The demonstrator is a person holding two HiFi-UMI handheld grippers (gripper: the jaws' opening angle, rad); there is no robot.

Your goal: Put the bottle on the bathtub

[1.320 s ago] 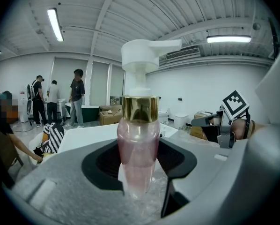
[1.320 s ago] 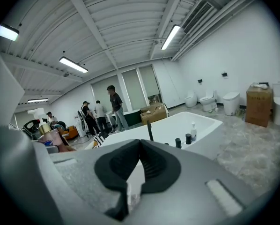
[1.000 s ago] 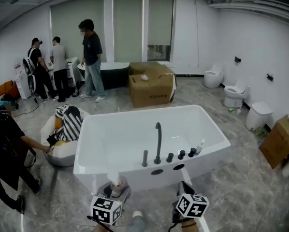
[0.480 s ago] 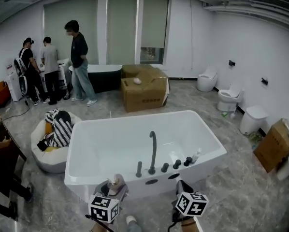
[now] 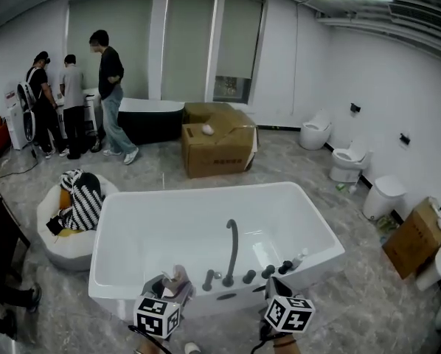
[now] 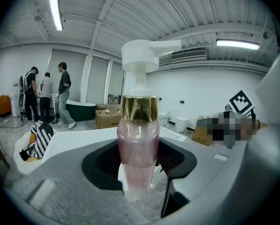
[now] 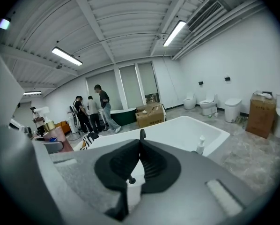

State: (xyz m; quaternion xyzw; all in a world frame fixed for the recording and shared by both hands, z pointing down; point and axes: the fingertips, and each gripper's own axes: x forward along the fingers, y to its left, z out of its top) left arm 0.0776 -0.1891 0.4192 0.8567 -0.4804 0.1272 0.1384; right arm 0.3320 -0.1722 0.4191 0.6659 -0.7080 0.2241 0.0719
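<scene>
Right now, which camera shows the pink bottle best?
The left gripper view: the pink bottle stands big and upright between its jaws. The head view shows only its top, small; the right gripper view catches a bit at the left edge.

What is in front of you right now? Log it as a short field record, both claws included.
left claw: closed on the pink pump bottle, which is held upright
right claw: jaws together, nothing between them
bathtub: white, just ahead of both claws
near rim: dark faucet with knobs beside it; small white bottle at its right end
task state: pink pump bottle not yet on the bathtub
background: cardboard box; three people standing
</scene>
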